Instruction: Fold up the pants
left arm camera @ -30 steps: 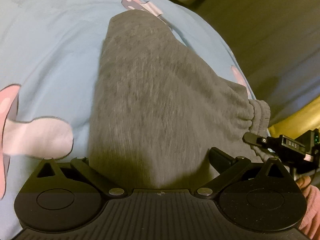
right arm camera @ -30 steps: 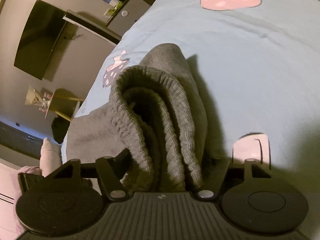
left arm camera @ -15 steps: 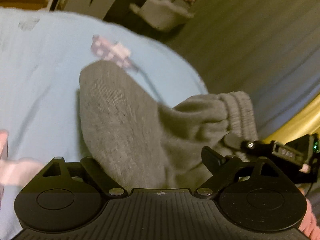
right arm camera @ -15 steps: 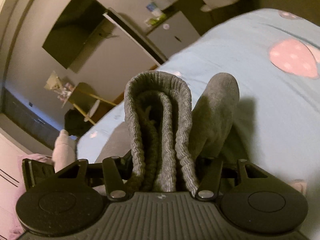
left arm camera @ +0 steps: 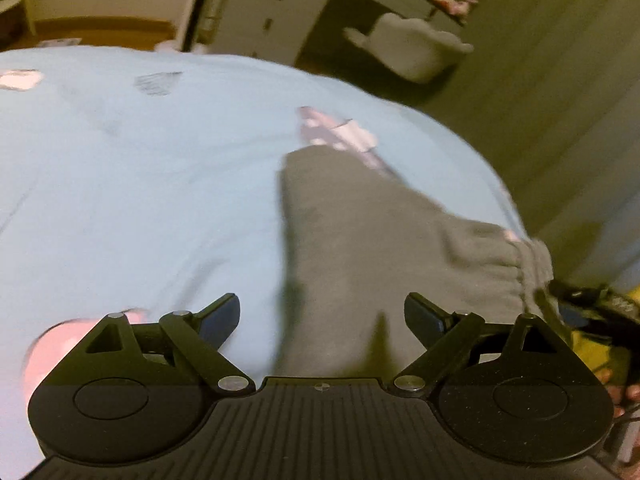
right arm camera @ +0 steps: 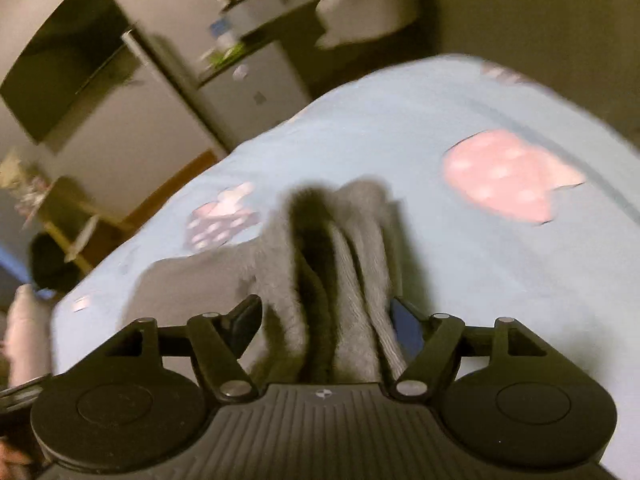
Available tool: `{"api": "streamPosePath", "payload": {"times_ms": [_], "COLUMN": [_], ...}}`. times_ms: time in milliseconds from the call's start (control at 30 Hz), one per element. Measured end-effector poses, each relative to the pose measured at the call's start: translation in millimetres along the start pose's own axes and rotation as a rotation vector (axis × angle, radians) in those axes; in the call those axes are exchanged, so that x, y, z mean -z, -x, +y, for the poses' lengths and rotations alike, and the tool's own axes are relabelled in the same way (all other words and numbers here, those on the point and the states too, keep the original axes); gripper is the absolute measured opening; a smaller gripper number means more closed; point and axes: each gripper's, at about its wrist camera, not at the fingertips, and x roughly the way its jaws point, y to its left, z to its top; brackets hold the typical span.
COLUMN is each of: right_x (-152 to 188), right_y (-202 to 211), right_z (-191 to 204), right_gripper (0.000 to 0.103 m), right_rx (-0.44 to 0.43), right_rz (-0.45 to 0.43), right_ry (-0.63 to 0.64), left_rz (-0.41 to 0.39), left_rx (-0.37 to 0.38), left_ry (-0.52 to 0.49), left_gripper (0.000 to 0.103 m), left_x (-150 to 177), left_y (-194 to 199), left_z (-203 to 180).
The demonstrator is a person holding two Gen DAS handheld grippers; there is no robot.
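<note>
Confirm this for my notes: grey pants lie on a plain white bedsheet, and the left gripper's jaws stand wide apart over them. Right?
Not quite. The bedsheet is light blue with pink printed shapes, not plain white; the left wrist view shows it. The grey pants do lie on it, and the left gripper has its jaws wide apart.

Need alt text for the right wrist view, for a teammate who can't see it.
Folded grey pants lie bunched on a light blue bedsheet, between the open jaws of the right hand-held gripper, which have just been opening. The view is motion-blurred.
</note>
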Motion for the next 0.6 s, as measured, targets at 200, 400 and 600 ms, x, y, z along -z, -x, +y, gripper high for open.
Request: {"api": "streamPosePath", "payload": {"times_ms": [200, 400, 600], "right_x": [28.0, 61.1, 74.3], "right_y": [39.4, 24.1, 8.8], "right_z": [21.3, 49.6, 54.9], "right_gripper": [0.074, 0.054, 0.046], "right_rx": [-0.122, -0.072, 0.007], "right_rz": [-0.113, -0.028, 0.002], "right_ry": [0.075, 0.284, 0.351], "left_rz": [-0.023, 0.007, 0.031], "left_rx": [-0.055, -0.224, -0.241], "left_ry": [-0.057, -0.221, -0.206], "left_gripper": [0.095, 0.095, 0.095], "left_x": [30.6, 44.2, 44.2], "left_y": [16.3, -1.9, -10.4], "left_z": [-18.4, -61.0, -61.8]}}
